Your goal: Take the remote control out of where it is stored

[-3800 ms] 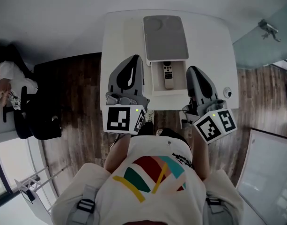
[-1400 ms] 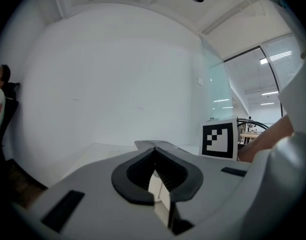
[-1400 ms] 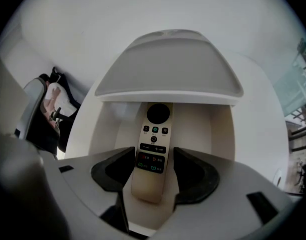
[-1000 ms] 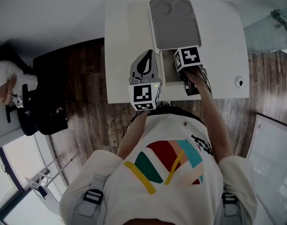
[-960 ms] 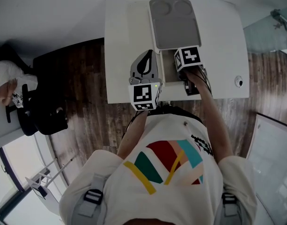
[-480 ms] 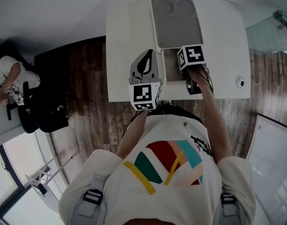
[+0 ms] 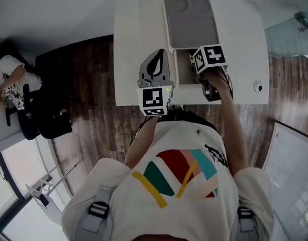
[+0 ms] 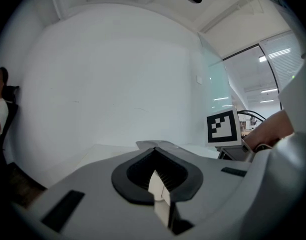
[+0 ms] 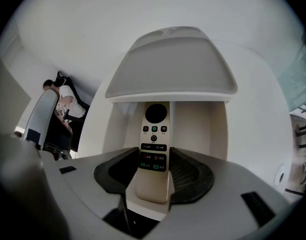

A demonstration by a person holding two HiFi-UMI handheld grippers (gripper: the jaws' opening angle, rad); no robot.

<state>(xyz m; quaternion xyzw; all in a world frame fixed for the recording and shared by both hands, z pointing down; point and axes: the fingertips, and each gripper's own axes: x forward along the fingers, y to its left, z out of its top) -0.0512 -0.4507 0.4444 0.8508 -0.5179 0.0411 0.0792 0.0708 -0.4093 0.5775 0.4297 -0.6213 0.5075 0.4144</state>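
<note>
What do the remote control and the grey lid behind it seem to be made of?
The remote control looks like cream plastic: smooth satin shell, soft sheen, dark round pad. The grey lid is matte and even, no glare, with rounded moulded edges; probably plastic, though a coated or rubbery surface is possible.

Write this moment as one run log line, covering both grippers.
right gripper: closed on remote control, lying in open box | left gripper: shut, empty, beside box
</note>
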